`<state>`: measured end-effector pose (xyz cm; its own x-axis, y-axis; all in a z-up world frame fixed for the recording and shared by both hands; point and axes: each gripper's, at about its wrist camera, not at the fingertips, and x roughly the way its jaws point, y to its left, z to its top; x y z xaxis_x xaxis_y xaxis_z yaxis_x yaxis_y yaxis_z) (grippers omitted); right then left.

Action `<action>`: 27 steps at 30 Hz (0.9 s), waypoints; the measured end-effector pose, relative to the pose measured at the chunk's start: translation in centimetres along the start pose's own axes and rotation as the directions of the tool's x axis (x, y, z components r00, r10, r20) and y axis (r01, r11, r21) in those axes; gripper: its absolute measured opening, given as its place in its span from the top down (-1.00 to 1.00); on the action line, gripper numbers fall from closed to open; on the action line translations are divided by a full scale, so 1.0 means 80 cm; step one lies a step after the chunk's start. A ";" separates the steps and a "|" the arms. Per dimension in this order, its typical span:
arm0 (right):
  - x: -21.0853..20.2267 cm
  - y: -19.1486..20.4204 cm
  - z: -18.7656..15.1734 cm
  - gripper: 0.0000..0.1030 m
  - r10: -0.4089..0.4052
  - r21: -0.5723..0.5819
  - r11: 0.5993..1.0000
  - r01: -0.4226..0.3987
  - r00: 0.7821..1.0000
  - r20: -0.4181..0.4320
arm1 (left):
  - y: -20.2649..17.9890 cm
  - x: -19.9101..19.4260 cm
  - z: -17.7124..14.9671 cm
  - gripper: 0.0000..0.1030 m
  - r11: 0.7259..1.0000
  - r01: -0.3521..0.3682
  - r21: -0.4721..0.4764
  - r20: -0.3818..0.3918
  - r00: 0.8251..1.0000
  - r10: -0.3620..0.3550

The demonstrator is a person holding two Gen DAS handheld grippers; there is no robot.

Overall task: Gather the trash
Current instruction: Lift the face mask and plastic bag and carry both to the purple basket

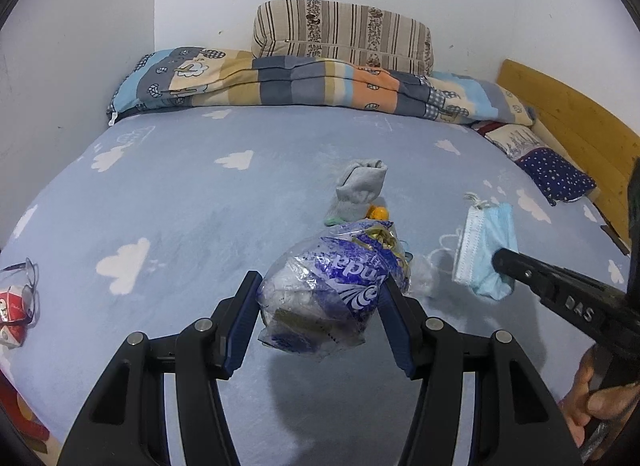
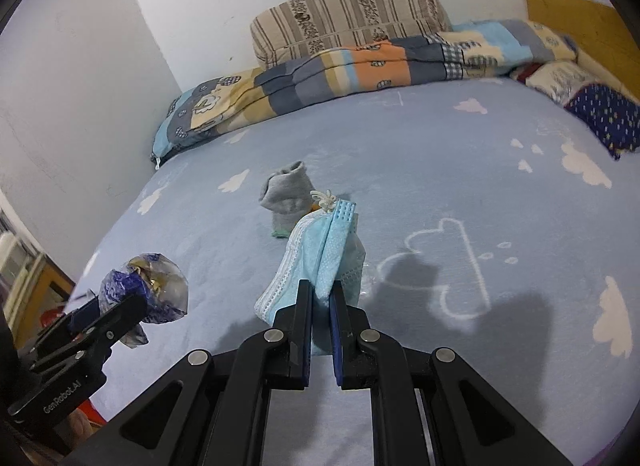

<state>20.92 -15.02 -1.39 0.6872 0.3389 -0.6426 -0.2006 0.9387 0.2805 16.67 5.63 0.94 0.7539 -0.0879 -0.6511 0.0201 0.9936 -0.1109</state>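
- Small orange object (image 1: 379,212) beside the grey sock (image 1: 357,189): mostly hidden behind the plastic bag (image 1: 332,290); identity not determinable.
- Bag's contents seen only as crumpled shapes; print partly legible.
- Glasses (image 1: 25,290) and red-white item (image 1: 11,316) cut by left edge.
- Hand (image 1: 596,406) cut at the lower right.

This is a bedroom in a home. A bed (image 1: 200,193) with a blue cloud sheet fills it, with a folded quilt (image 1: 280,81), a striped pillow (image 1: 344,29) and a wooden headboard (image 1: 572,121).
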 end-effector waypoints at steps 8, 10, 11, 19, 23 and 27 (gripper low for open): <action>-0.039 -0.022 -0.020 0.83 0.007 0.012 1.000 -0.007 1.000 0.009 | -0.021 -0.001 -0.004 -0.10 1.000 0.002 0.018 0.010 1.000 -0.003; -0.052 -0.028 -0.023 0.83 0.010 0.009 1.000 -0.010 1.000 0.026 | -0.028 -0.001 -0.008 -0.10 1.000 0.003 0.022 0.006 1.000 -0.003; -0.055 -0.027 -0.024 0.83 0.009 0.005 1.000 -0.009 0.999 0.031 | -0.032 -0.001 -0.009 -0.10 1.000 0.005 0.022 0.004 1.000 -0.006; -0.076 -0.034 -0.038 0.83 0.045 0.010 0.999 -0.046 0.998 0.042 | -0.062 -0.003 -0.027 -0.10 0.998 0.005 0.056 -0.004 1.000 -0.005; -0.088 -0.033 -0.043 0.83 0.051 0.006 0.999 -0.051 0.997 0.056 | -0.074 -0.007 -0.034 -0.10 0.997 0.022 0.079 -0.005 1.000 -0.022; -0.102 -0.035 -0.051 0.83 0.042 0.010 0.999 -0.043 0.997 0.062 | -0.087 -0.014 -0.041 -0.10 0.993 0.032 0.110 0.002 0.999 -0.033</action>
<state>13.02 -20.16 0.18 0.7205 0.3732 -0.5845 -0.2225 0.9227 0.3149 13.52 -1.38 -0.04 0.7541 -0.1204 -0.6456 0.1165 0.9920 -0.0489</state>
